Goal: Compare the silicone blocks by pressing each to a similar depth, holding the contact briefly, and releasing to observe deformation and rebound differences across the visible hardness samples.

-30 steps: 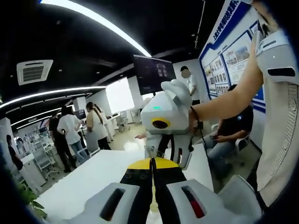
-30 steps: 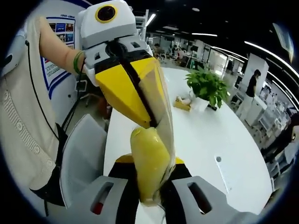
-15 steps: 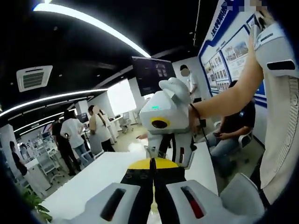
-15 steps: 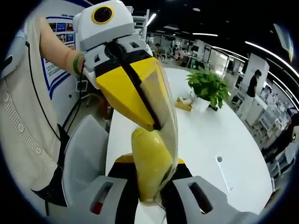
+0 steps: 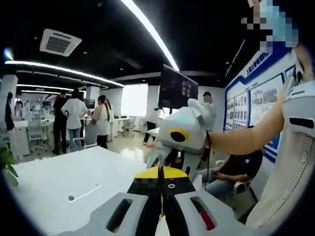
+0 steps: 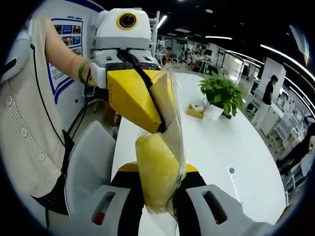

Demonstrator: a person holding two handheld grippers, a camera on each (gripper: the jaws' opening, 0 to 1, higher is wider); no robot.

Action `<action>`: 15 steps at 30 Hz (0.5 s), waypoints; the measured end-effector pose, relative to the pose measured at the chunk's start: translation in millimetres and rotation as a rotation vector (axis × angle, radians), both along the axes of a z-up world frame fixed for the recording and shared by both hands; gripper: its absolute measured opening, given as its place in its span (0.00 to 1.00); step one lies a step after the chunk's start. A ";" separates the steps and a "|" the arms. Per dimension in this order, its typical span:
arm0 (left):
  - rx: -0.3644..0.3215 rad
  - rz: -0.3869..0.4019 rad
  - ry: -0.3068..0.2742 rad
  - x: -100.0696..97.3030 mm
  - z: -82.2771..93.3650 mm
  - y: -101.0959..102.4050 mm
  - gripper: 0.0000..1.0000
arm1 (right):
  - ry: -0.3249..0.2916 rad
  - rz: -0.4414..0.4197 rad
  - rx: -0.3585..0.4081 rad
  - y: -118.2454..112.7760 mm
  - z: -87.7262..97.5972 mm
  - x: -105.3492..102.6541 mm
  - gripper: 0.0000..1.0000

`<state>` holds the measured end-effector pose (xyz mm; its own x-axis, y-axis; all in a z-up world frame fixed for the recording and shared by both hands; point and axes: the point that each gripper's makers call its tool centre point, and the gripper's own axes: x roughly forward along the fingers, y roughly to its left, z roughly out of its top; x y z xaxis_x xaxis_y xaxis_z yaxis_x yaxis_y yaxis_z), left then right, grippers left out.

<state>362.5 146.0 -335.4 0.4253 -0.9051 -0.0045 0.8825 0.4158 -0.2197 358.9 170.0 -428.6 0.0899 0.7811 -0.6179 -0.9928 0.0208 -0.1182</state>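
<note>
A yellow silicone block [image 6: 155, 172] sits inside a clear plastic bag [image 6: 172, 105]. In the right gripper view my right gripper [image 6: 156, 169] is shut on the block through the bag, low in the picture. From the upper left comes my left gripper [image 6: 160, 129], its yellow jaws closed on the bag's upper edge just above the block. In the left gripper view my left gripper [image 5: 160, 169] is shut, with a thin strip of the bag between its jaws. Straight ahead, the right gripper [image 5: 170, 157] faces it, held by a person's hand.
A long white table [image 6: 216, 147] carries a potted plant [image 6: 219, 91], a small box [image 6: 195, 110] and a small flat strip [image 5: 83, 194]. A grey chair [image 6: 88, 162] stands by the person holding the grippers. Several people stand beyond [image 5: 74, 118]; one sits [image 5: 231, 172].
The left gripper view has swung, bringing more of the table into sight. In the right gripper view the left gripper has rolled more level. Both grips on bag and block are unchanged.
</note>
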 end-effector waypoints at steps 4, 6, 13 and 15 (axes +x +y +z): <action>-0.113 0.016 0.138 8.7 -5.7 9.5 0.00 | 0.020 0.015 -0.017 3.9 -3.3 1.3 0.20; -0.144 0.009 0.171 9.8 -8.5 12.6 0.00 | 0.009 0.022 -0.025 5.4 -5.0 4.8 0.20; -0.224 0.024 0.269 20.0 -20.5 23.9 0.00 | 0.022 0.034 -0.007 10.7 -6.9 6.7 0.31; -0.218 0.035 0.278 22.7 -28.3 25.7 0.00 | 0.020 0.030 0.000 11.8 -5.8 8.2 0.33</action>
